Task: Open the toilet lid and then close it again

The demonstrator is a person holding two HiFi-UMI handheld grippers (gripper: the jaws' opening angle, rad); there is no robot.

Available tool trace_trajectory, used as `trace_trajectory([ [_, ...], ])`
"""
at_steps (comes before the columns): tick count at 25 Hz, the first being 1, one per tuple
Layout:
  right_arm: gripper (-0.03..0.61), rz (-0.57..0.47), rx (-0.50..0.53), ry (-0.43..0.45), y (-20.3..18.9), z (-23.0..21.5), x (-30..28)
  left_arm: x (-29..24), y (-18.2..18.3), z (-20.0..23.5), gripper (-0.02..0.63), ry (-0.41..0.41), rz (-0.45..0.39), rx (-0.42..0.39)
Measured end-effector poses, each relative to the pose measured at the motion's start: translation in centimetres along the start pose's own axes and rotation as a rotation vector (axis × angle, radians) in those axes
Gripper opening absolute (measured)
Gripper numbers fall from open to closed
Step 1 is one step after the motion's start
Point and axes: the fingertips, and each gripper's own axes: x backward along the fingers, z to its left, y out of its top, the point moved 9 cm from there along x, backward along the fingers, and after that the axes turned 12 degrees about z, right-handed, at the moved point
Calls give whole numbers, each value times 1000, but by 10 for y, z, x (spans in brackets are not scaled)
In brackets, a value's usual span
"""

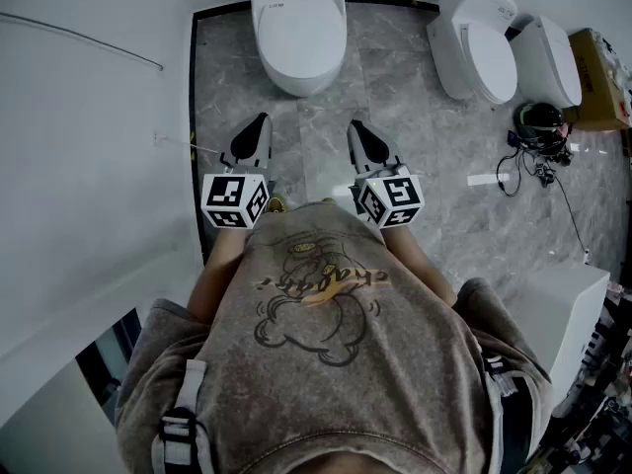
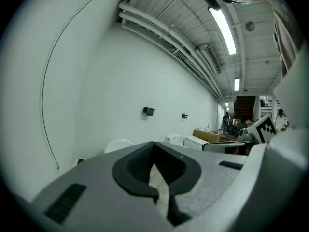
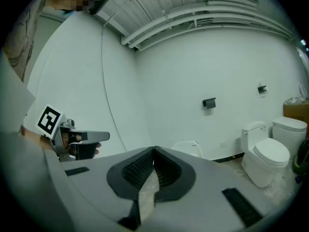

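Seen from above, a person stands on a grey marble floor (image 1: 326, 141), with the left gripper (image 1: 261, 121) and right gripper (image 1: 355, 128) held side by side, both with jaws pressed together and empty. The white toilet (image 1: 299, 72) sits just beyond them by the far wall, its toilet lid (image 1: 299, 23) down

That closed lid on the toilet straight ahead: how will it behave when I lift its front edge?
The lid looks like one smooth, glossy, rigid shell, so it should probably swing up as one stiff piece rather than flex. Its rounded, shiny edge may be slippery to hook.
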Motion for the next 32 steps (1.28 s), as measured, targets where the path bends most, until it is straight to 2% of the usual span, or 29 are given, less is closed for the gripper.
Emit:
trace_trajectory([
  [8,27,-3,-26,34,-12,-25,4,-10,-8,-12,9,37,-12,22],
  [16,26,74,-29,63,-22,-54,-29,-49,-12,2,9,59,-2,55],
  [21,26,82,-43,47,-16,-77,-85,-101,-8,41,9,36,10,47],
  [27,26,95,-76,41,-9,-114,-184,-188,2,100,9,9,45,32],
  [30,26,125,-92,48,-26,-132,-228,-230,-11,125,9,-6,69,63],
  [32,26,140,-100,42,-48,-138,-253,-254,-34,139,9,-19,81,68],
])
